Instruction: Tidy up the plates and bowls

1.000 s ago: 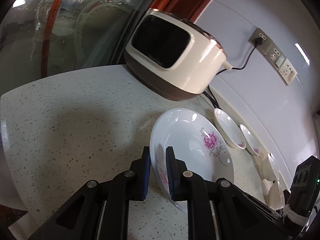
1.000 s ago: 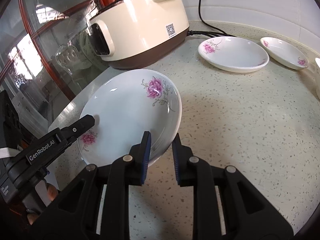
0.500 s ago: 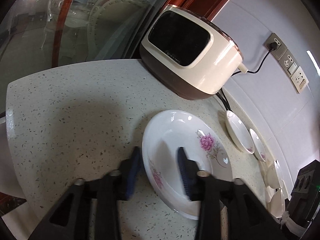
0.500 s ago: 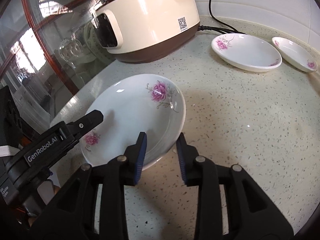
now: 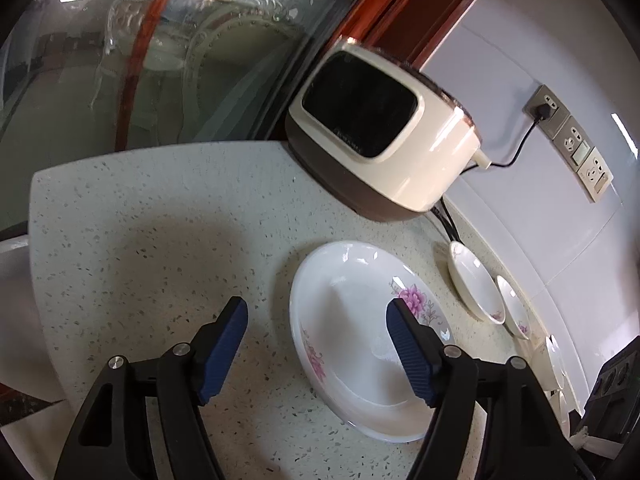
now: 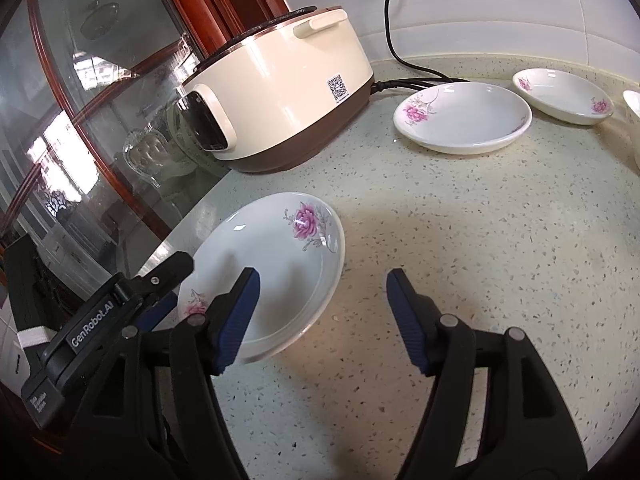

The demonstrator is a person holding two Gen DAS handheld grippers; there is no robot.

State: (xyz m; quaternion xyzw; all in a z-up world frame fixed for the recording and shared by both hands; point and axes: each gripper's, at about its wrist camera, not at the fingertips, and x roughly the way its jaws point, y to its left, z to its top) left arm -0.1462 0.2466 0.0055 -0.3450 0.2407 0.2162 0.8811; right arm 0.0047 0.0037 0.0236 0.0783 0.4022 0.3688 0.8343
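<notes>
A large white plate with pink flowers point(image 5: 360, 332) lies flat on the speckled counter point(image 5: 160, 264); it also shows in the right wrist view point(image 6: 276, 264). My left gripper point(image 5: 316, 344) is open and empty, its jaws astride the plate's near rim. My right gripper point(image 6: 322, 312) is open and empty, with its left jaw over the plate's edge. A medium flowered plate point(image 6: 464, 116) and a smaller flowered plate point(image 6: 564, 96) lie further along the wall.
A cream and brown rice cooker point(image 6: 280, 92) stands at the back, its black cord point(image 5: 516, 148) plugged into a wall socket point(image 5: 546, 110). A glass cabinet door point(image 5: 140, 60) borders the counter. More white dishes point(image 5: 556, 356) line the wall at right.
Both grippers were shut on the large plate's rim and held it tilted. Now the plate lies flat on the counter, and both grippers have opened wide and drawn back.
</notes>
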